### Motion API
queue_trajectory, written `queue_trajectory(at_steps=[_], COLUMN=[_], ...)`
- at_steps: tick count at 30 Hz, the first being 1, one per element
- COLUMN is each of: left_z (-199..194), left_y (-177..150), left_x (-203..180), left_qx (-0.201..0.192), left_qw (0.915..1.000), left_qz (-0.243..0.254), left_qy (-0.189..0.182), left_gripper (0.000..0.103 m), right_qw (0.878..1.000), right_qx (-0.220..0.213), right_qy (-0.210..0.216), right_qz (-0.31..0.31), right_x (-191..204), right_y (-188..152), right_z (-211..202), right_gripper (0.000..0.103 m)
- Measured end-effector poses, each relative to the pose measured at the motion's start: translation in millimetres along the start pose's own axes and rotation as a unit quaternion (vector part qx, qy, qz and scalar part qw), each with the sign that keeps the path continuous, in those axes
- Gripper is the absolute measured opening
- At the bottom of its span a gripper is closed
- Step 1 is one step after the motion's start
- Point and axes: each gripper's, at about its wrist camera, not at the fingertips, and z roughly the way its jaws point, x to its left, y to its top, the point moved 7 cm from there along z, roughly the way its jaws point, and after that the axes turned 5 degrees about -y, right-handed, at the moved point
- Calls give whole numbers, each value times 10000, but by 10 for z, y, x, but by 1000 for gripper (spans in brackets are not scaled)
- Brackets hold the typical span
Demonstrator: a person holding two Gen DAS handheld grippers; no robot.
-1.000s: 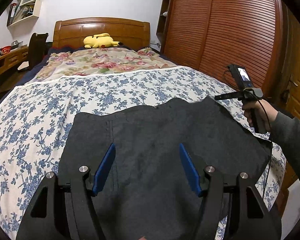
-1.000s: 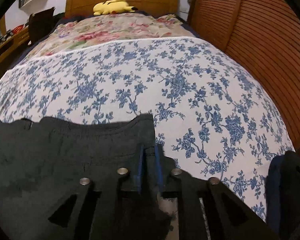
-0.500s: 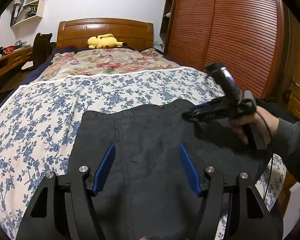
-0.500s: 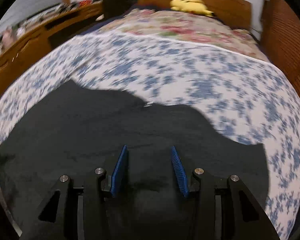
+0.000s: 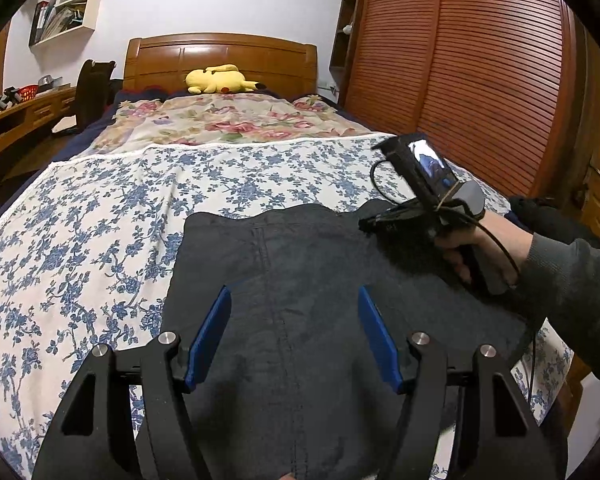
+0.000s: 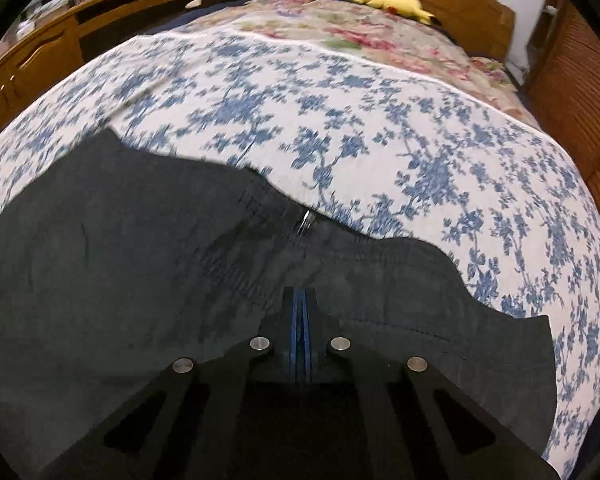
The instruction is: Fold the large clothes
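Observation:
A large dark garment (image 5: 300,280) lies folded on the blue-flowered bedspread (image 5: 100,208), with a centre seam running toward me. My left gripper (image 5: 294,320) is open above its near part, its blue pads either side of the seam. My right gripper (image 6: 300,312) has its blue pads pressed together with nothing visibly between them, low over the garment (image 6: 140,280) near its far edge and a small metal fastener. In the left wrist view the right gripper (image 5: 370,224) sits over the garment's far right corner, held by a hand in a grey sleeve.
A yellow plush toy (image 5: 220,80) lies by the wooden headboard (image 5: 220,56). A slatted wooden wardrobe (image 5: 480,80) stands along the right side of the bed. A desk (image 5: 16,120) and a dark chair (image 5: 94,88) stand at the left.
My right gripper opened half a second ago and has now shut, settling lower over the garment's far right corner. The left gripper stays open and has hardly moved.

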Motion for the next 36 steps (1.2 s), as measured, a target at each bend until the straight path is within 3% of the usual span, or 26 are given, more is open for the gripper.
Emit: queue_trajectory(at_steps=[1,3,5,8,15,22,28,36], left_z=[-1,-4,-3,12,31,121,170,220], left_y=[2,4,-1,-12,-48,-95,-137,-241], left_x=[0,-11,-55,-168,-510,-878,-1111,-1260], left_qx=[-1,-6,-7,9,58,154,226,328], left_qw=[10000,10000,10000,9998,9986,9963,9945,9932], left_qz=[0,9,42,133,367,600,710,787], left_qy=[-2,-26,-69,-149,-376,-601,-742,-789], left_gripper=[67,67,67,67,67,67,67,67], right_qw=[9999,9997,9994,9983,9964,9922,9876,9863], right_qx=[-51,-131,-252,-455,-494,-309,-164,-50], right_qy=[22,24,48,62,-50,-579,-684,-616], right_qz=[103,216,236,368,681,1062,1404,1528], right_x=[-10,-44,-86,-218,-614,-1033,-1224,-1231], right_y=[13,9,-46,-252,-1166,-1989,-2328,-2415], right_z=[-38,-147,-327,-679,-1342,-1688,-1795,-1788], right_gripper=[2,12,42,59,62,62,67,72])
